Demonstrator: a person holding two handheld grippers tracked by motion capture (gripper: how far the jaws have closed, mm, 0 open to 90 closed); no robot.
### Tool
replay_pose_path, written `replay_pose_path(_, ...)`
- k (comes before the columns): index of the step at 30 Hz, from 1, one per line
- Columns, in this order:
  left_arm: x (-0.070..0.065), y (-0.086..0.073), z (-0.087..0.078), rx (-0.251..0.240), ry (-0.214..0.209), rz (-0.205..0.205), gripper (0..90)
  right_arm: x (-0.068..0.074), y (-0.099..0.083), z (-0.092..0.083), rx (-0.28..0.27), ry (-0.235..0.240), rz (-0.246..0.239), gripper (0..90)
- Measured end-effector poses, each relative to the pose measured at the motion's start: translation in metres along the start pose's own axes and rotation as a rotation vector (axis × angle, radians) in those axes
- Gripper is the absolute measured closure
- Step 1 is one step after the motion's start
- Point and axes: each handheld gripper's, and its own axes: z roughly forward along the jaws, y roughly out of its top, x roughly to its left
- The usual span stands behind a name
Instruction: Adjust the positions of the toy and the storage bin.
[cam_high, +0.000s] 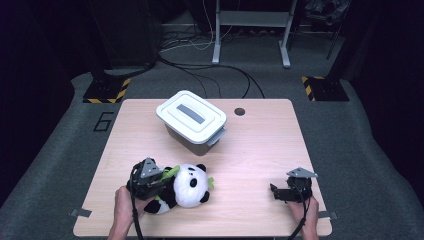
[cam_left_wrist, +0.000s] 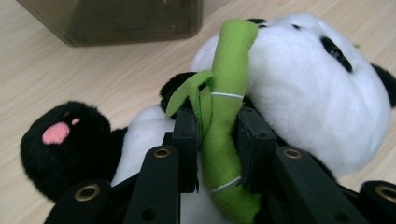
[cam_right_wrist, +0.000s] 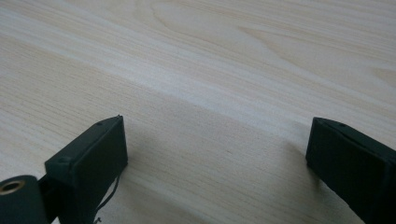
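Observation:
A black-and-white panda plush (cam_high: 191, 186) lies on the wooden table (cam_high: 260, 150) near its front left. The plush holds a green felt bamboo stalk (cam_left_wrist: 229, 74) against its chest. My left gripper (cam_left_wrist: 217, 126) is shut on that stalk, one pad pressing each side of it, with the panda's head (cam_left_wrist: 317, 93) just beyond. In the high view the left gripper (cam_high: 150, 179) sits at the panda's left side. My right gripper (cam_high: 275, 192) rests low at the front right of the table; its jaws (cam_right_wrist: 217, 149) stand wide open over bare wood.
A grey box with a white latched lid (cam_high: 192, 119) stands behind the panda, toward the table's middle; its dark wall (cam_left_wrist: 116, 18) shows close beyond the plush. A small round hole (cam_high: 239, 111) sits near the table's back edge.

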Motion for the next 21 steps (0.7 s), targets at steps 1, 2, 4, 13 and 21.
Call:
replay_pose_path(1,0.000,0.000,0.000,0.000,0.000,0.000,72.6,0.000,0.000,0.000,0.000,0.000,0.000,4.7)
replay_pose_path(2,0.001,0.000,-0.002,-0.002,0.006,0.006,73.0,0.000,0.000,0.000,0.000,0.000,0.002,4.7)
replay_pose_path(4,0.005,-0.001,-0.005,-0.008,0.016,0.007,73.4,0.000,0.000,0.000,0.000,0.000,0.001,4.7)
replay_pose_path(13,0.029,-0.005,-0.021,-0.052,0.033,-0.018,74.1,0.001,0.000,0.000,-0.002,-0.003,0.009,4.8)
replay_pose_path(21,0.055,-0.007,-0.029,-0.078,0.029,-0.034,74.0,0.001,0.000,0.000,-0.002,-0.004,0.010,4.9)
